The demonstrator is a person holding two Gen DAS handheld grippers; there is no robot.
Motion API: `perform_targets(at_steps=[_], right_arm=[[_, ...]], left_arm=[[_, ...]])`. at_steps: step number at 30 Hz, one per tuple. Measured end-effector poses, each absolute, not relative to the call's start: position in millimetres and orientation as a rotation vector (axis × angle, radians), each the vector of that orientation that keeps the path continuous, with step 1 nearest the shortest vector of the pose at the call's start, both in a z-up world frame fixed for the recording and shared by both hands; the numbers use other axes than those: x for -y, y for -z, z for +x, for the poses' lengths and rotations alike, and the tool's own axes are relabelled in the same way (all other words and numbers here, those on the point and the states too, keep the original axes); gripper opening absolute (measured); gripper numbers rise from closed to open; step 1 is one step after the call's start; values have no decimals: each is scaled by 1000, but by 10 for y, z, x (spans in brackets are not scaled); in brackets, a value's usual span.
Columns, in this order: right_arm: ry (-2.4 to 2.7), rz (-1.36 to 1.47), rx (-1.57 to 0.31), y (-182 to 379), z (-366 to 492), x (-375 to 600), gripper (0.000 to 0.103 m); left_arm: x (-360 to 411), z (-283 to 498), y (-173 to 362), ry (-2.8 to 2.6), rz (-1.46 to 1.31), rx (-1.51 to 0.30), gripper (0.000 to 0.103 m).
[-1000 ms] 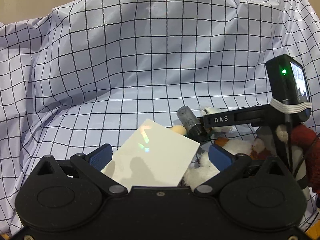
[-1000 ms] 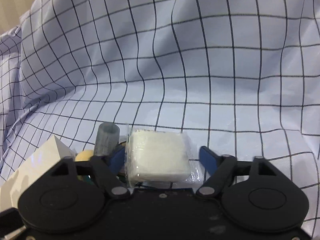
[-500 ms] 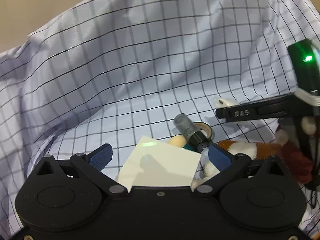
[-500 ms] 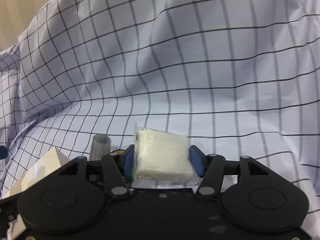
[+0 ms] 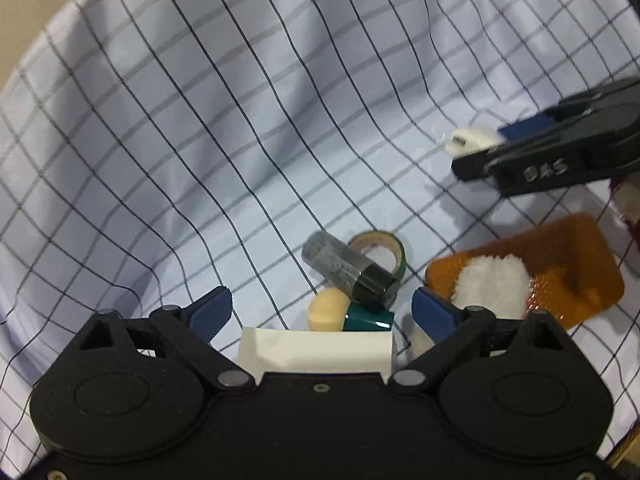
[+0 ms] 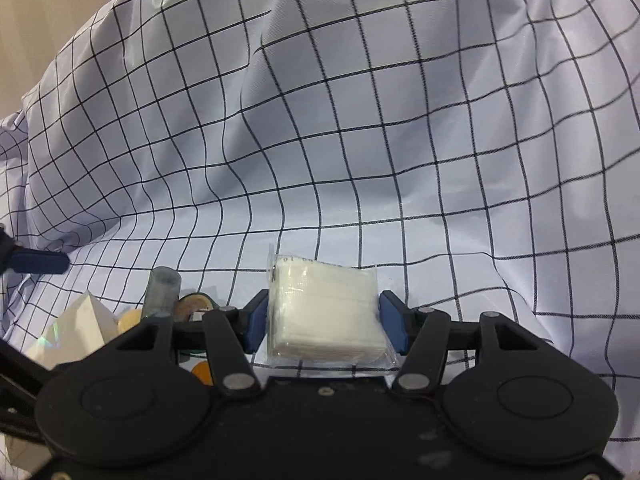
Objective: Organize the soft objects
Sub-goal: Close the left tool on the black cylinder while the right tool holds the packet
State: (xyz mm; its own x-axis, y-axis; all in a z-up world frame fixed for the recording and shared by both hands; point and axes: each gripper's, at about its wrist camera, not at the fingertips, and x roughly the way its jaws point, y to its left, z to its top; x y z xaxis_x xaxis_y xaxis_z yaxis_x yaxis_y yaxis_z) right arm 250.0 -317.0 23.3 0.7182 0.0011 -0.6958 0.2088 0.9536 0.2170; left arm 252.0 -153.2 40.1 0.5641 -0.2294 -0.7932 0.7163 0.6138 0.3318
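Note:
My right gripper (image 6: 323, 320) is shut on a white pad pack in clear plastic wrap (image 6: 326, 314) and holds it above the checked cloth (image 6: 360, 140). From the left wrist view this gripper (image 5: 480, 148) reaches in from the right with the pack (image 5: 470, 140) at its tip. My left gripper (image 5: 322, 312) is open and empty above a pile of items. An orange mesh pouch with white fluff (image 5: 532, 276) lies at the right.
The pile holds a grey tube with a black cap (image 5: 348, 270), a tape roll (image 5: 380, 250), a cream foam piece (image 5: 326, 312), a teal piece (image 5: 368, 318) and a white box (image 5: 316, 350). A red and white plush (image 5: 630, 212) shows at the right edge.
My right gripper has closed on the pad pack and lifted it. My left gripper has tilted downward over the pile; the white box now sits lower in its view.

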Motion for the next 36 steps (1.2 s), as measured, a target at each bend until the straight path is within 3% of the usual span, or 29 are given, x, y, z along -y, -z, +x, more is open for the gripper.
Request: perform_targets(at_steps=[12, 34, 36], right_arm=[[95, 328, -742, -242, 2386, 3213, 58], [110, 339, -756, -109, 2380, 3252, 58], [111, 339, -757, -102, 2379, 3248, 58]], left_arm=[[1825, 2887, -93, 526, 807, -863, 96], [1760, 3633, 106, 465, 460, -1106, 95], [1667, 3720, 125, 460, 415, -1129, 90]])
